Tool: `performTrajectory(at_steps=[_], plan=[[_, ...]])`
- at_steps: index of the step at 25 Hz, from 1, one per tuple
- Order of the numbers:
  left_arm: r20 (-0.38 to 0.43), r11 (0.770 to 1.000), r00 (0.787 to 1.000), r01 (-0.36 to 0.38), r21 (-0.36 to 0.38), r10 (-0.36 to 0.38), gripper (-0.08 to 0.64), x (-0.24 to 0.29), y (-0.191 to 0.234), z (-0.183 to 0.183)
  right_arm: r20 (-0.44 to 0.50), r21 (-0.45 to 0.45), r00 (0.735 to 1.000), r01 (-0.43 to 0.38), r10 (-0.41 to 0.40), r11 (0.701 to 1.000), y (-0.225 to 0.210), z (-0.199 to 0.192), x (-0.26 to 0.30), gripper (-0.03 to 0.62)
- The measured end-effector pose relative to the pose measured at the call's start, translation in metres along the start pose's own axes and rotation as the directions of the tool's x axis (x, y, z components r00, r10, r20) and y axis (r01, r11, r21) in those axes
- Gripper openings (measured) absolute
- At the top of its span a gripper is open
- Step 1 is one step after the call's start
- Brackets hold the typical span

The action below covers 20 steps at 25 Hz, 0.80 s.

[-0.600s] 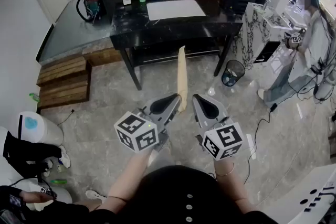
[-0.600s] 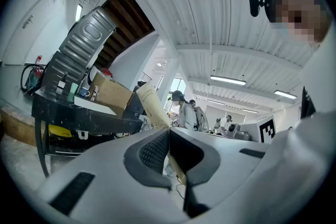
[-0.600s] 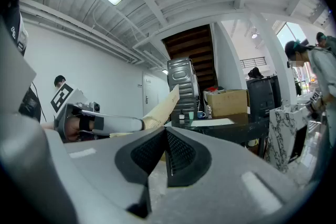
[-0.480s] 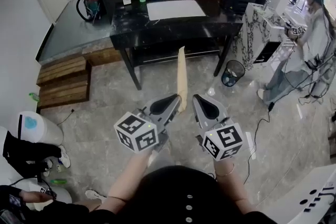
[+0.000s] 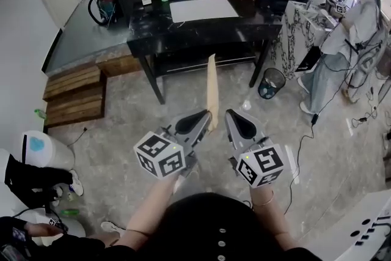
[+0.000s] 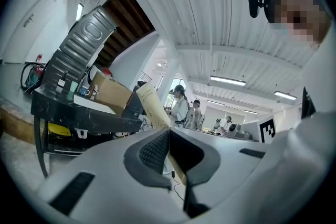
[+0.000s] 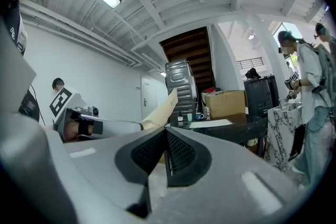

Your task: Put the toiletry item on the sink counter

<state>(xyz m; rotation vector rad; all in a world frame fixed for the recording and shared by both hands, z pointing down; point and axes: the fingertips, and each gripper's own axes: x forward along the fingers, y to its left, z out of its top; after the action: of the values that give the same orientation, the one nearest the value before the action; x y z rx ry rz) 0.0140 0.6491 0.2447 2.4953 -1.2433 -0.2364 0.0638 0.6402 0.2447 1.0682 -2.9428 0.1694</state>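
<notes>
Left gripper (image 5: 192,122): grey shell, black ribbed pads (image 6: 155,152), white cube with black square markers (image 5: 159,154) at 7 o'clock.
Right gripper (image 5: 243,126): same build, marker cube (image 5: 263,163) at 5 o'clock.
Clothing: black top (image 5: 208,223), pale buttons (image 5: 220,240); possibly a thin bracelet (image 5: 264,200).

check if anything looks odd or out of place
Only small things: the left gripper pinches the long tan box by its end, so most sticks out; a white scrap lies on the floor near the bin.

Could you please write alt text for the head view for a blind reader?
The left hand-held gripper is shut on a long tan carton that points toward a black table. The right hand-held gripper beside it is shut and empty.
</notes>
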Motion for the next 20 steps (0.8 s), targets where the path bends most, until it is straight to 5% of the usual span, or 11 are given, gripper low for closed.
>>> performTrajectory(at_steps=[9, 20], plan=[[0.013, 1.000, 1.000, 0.010, 0.023, -0.010, 0.012, 0.016, 0.013, 0.010, 0.012, -0.020, 1.000, -0.005, 0.005, 1.000, -0.010, 0.007, 0.021, 0.003], [0.013, 0.998, 0.998, 0.059, 0.013, -0.059, 0.011, 0.083, 0.087, 0.047, 0.023, -0.026, 0.999, 0.046, -0.045, 0.999, -0.073, 0.026, 0.104, 0.003]])
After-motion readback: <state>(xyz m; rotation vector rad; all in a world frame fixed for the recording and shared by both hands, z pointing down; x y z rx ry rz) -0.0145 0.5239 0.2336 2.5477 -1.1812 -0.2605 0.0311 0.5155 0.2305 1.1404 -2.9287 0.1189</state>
